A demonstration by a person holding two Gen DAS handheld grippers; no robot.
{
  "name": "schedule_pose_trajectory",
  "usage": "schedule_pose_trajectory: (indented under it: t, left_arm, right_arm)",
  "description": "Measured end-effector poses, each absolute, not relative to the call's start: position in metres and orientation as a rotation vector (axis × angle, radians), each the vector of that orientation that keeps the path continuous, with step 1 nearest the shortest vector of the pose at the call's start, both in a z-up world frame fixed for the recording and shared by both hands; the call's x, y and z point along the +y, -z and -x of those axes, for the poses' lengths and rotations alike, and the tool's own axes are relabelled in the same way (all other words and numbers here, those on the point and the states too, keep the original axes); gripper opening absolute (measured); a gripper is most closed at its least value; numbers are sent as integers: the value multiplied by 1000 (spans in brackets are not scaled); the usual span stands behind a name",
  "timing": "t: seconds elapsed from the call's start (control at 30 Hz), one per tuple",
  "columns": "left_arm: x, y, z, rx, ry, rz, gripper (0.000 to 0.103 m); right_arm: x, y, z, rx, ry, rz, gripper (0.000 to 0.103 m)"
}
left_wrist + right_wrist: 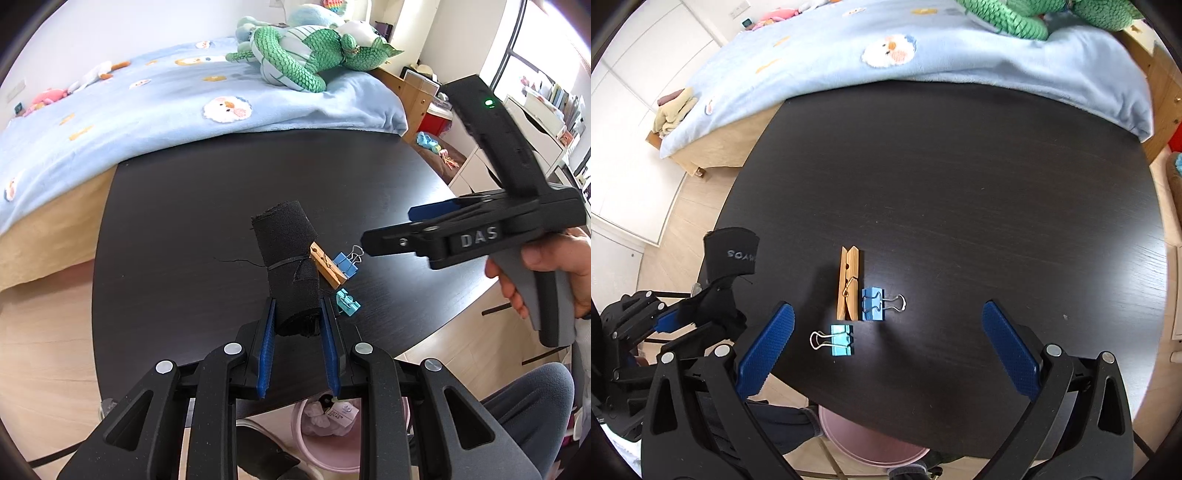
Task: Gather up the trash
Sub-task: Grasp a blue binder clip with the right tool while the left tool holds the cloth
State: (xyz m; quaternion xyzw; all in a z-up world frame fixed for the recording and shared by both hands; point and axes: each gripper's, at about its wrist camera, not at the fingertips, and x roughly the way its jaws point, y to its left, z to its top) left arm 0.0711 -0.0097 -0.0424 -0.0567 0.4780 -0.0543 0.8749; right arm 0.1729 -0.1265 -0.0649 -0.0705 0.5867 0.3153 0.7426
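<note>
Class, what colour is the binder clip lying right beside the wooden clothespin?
Blue binder clip, darker than the turquoise one; the right wrist view shows it best.

Both wrist views tilt down, close over shared dark table (960,166).

The dark table (960,177) carries a wooden clothespin (849,282) and two blue binder clips (872,304), close together.

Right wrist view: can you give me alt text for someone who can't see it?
The right hand-held gripper hangs open above a dark table holding a wooden clothespin and two blue binder clips. At left, the left hand-held gripper grips a black fabric bundle; a pink bin sits below.
</note>
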Motion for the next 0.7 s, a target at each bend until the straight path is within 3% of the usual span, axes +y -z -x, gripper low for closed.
schedule_pose_trajectory:
  t: [0.37,0.7]
  left_arm:
    - [-6,47,-73,1004,113,135,23]
    - [-6,51,-75,1012,117,141,23]
  right_arm:
    - [-121,88,-176,1344,-752,116,44]
    - [-119,91,-176,1343,-761,132,12]
